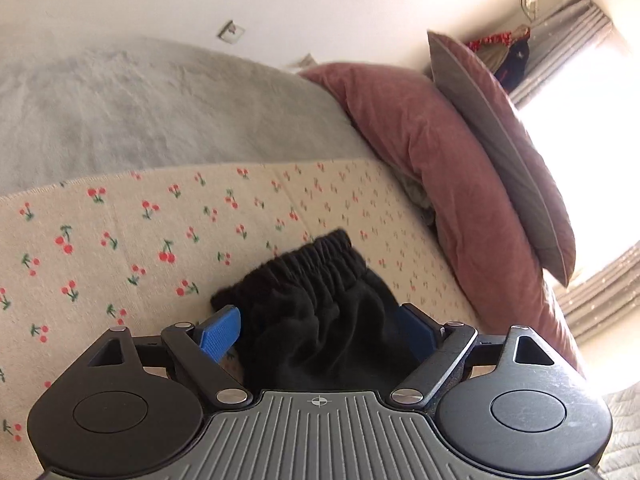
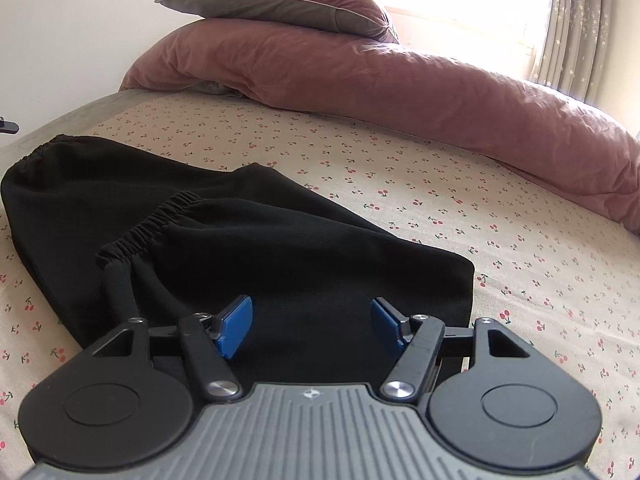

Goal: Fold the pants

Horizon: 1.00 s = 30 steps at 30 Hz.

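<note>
Black pants (image 2: 256,240) lie on the cherry-print sheet (image 2: 460,208), folded over, with an elastic cuff (image 2: 148,228) on top and the elastic waistband (image 2: 36,152) at the far left. My right gripper (image 2: 312,324) is open just above the near part of the pants, holding nothing. In the left wrist view my left gripper (image 1: 320,332) is open with a bunched elastic end of the black pants (image 1: 320,280) lying between its blue pads (image 1: 220,332); the pads stand apart from the cloth.
A dusty-pink duvet (image 2: 400,76) and a pink-grey pillow (image 2: 280,0) lie along the far side of the bed. A grey fleece blanket (image 1: 140,108) lies beyond the sheet in the left wrist view. A window with curtains (image 2: 576,20) stands behind.
</note>
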Motion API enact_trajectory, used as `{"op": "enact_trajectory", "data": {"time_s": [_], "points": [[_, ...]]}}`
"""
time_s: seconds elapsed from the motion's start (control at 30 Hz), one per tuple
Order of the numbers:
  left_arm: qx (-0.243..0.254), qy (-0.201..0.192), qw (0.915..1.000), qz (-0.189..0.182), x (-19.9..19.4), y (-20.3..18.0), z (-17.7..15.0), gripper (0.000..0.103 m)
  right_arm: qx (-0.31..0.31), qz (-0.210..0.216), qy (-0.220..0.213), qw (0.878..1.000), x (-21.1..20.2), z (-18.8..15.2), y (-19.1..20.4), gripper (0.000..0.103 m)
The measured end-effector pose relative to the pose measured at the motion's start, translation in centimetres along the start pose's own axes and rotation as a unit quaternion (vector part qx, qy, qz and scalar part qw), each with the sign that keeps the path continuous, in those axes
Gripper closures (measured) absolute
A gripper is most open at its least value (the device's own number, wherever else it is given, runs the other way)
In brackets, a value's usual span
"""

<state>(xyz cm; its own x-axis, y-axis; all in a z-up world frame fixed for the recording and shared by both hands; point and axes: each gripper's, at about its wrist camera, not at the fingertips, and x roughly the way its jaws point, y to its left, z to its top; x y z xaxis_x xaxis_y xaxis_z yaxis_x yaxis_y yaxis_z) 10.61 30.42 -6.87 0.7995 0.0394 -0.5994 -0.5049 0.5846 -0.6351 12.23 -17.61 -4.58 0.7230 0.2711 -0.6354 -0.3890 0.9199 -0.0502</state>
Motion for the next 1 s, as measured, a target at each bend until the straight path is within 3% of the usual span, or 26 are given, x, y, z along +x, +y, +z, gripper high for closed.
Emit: {"op": "enact_trajectory", "data": {"time_s": [0.1,0.13,0.2,0.57,0.63,0.73,0.83,0.87,0.93,0.97,1.0], "points": [[-0.009,0.105,0.9943,-0.013,3.9,0.7,-0.9,0.012,-0.005,0.012,0.005,1.0,0.3,-0.2,0.6,0.05],[-0.001,0.109,0.994,-0.014,4.5,0.6,-1.1,0.008,-0.01,0.012,0.006,1.0,0.3,-0.2,0.9,0.05],[0.016,0.102,0.9942,-0.029,5.0,-0.2,-1.4,0.0,-0.017,0.013,0.005,1.0,0.3,-0.2,1.3,0.05],[0.043,0.098,0.9939,-0.026,5.9,-1.7,-2.3,0.0,0.0,0.034,0.008,0.999,0.5,-0.2,1.4,0.05],[0.08,0.098,0.9918,-0.013,6.0,-2.4,-2.8,0.0,-0.003,0.035,0.007,0.999,0.5,-0.2,1.5,0.05],[0.17,0.097,0.9801,0.035,6.3,-4.7,-4.3,0.001,-0.002,0.043,0.01,0.999,0.5,-0.3,1.5,0.052],[0.182,0.084,0.9776,0.067,6.5,-5.7,-5.0,0.001,0.001,0.057,0.014,0.998,0.6,-0.4,1.4,0.055],[0.183,0.083,0.977,0.071,6.6,-5.9,-5.0,0.004,0.0,0.061,0.014,0.998,0.5,-0.4,1.5,0.056],[0.193,0.076,0.9743,0.088,6.4,-6.2,-4.9,0.031,0.0,0.066,0.015,0.998,0.5,-0.4,1.7,0.06],[0.197,0.074,0.974,0.084,6.1,-6.2,-4.8,0.056,0.0,0.069,0.015,0.997,0.4,-0.4,1.7,0.06],[0.19,0.081,0.9765,0.063,6.0,-6.0,-4.7,0.071,-0.001,0.074,0.016,0.997,0.4,-0.4,1.8,0.061]]}}
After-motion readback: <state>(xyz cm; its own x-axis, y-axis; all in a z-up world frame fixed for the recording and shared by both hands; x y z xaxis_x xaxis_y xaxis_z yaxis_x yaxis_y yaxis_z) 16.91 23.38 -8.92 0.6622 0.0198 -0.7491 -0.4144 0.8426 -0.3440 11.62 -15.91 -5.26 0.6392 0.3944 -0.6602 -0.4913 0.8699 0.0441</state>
